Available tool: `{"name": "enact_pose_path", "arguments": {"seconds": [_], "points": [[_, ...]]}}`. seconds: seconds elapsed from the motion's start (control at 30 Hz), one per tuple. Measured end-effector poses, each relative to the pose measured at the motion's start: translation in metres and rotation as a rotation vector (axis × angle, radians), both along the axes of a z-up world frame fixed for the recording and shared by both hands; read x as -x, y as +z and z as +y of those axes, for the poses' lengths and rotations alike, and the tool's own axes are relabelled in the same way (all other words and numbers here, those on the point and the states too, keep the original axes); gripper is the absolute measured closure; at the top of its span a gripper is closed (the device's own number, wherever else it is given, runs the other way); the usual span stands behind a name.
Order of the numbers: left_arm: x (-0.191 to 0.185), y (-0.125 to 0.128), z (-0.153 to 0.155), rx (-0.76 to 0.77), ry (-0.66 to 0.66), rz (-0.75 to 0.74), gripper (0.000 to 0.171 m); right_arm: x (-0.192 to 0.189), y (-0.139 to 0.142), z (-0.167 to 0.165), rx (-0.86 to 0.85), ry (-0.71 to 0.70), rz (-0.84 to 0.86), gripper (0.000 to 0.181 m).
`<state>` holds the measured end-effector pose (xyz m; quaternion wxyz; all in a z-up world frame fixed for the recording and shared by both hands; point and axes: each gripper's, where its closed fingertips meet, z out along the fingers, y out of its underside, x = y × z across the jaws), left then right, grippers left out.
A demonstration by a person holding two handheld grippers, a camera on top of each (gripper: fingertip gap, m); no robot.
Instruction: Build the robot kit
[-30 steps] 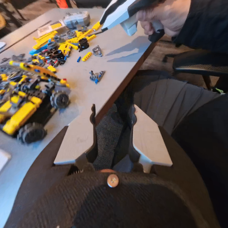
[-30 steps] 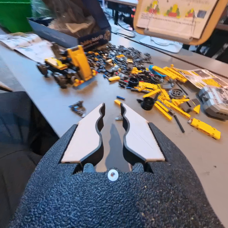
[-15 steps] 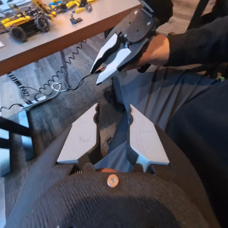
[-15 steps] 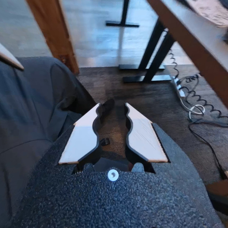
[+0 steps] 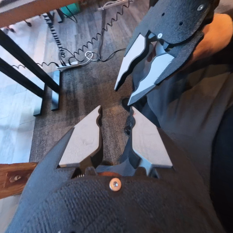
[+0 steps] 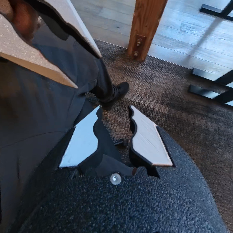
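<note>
Both grippers are held low over a person's lap and the carpet, below the table. My left gripper (image 5: 116,109) is open and empty, pointing down at the carpet (image 5: 88,95). My right gripper (image 6: 114,107) is open and empty too. It shows in the left wrist view (image 5: 121,97) at the upper right, held by a hand (image 5: 214,37), its tips just above the left gripper's tips. The left gripper shows large at the upper left of the right wrist view (image 6: 88,71). A small dark object (image 6: 121,143) lies on the carpet between the right gripper's fingers.
The person's grey trousers (image 5: 189,113) fill the right side, with a leg and black shoe (image 6: 121,88) on the carpet. A wooden post (image 6: 145,29), black table legs (image 5: 25,65), a power strip (image 5: 68,65) and coiled cables (image 5: 56,37) lie ahead. One gripper's finger ends stand about 6 cm off the other's.
Both grippers have dropped from above the table with the yellow brick model to below its edge. They now point at the floor and stand close together. Both stay open and empty.
</note>
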<state>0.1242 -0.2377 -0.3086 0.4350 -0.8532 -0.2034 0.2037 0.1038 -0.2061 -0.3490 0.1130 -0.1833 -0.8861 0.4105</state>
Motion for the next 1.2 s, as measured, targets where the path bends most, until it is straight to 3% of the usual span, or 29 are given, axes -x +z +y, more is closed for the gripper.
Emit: {"name": "enact_pose_path", "arguments": {"seconds": [0.3,0.57,0.93,1.2], "points": [[0.002,-0.003,-0.04,-0.017,0.141,-0.032,0.13,-0.001,-0.01,-0.034,-0.023,0.138,-0.059,0.14],[-0.001,-0.007,-0.053,-0.006,0.189,-0.051,0.13,-0.008,-0.012,-0.046,-0.027,0.192,-0.07,0.14],[0.016,-0.007,-0.03,-0.022,0.132,-0.061,0.13,0.007,-0.002,-0.012,-0.01,0.035,-0.026,0.144],[0.028,-0.02,-0.001,-0.015,0.045,-0.107,0.131,0.016,0.011,0.016,0.048,-0.073,-0.032,0.141]]}}
